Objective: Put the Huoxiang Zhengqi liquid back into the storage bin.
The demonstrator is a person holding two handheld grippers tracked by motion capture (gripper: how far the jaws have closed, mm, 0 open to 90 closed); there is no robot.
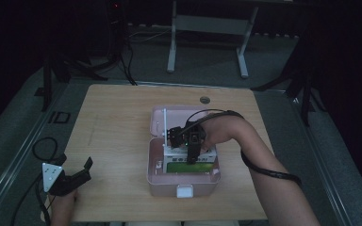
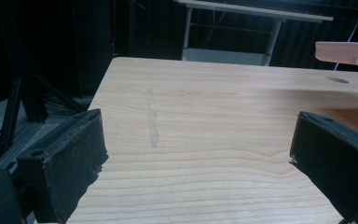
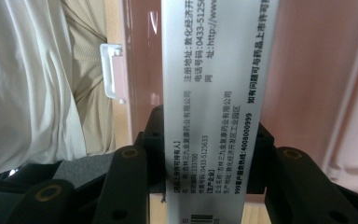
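Inside the pink case [image 1: 184, 181], the right gripper [image 1: 192, 157] clamps a white carton [image 3: 214, 107]; the left gripper [image 1: 78, 176] stands apart, jaws wide.

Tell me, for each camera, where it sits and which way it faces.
High view: above the person's side, facing forward and down at the table; forearms, left gripper, right gripper over the pink case.
Left gripper view: on the left gripper, facing across bare table; open jaws.
Right gripper view: on the right gripper, facing the case; jaws shut on a carton.
Shared: the case's edge.
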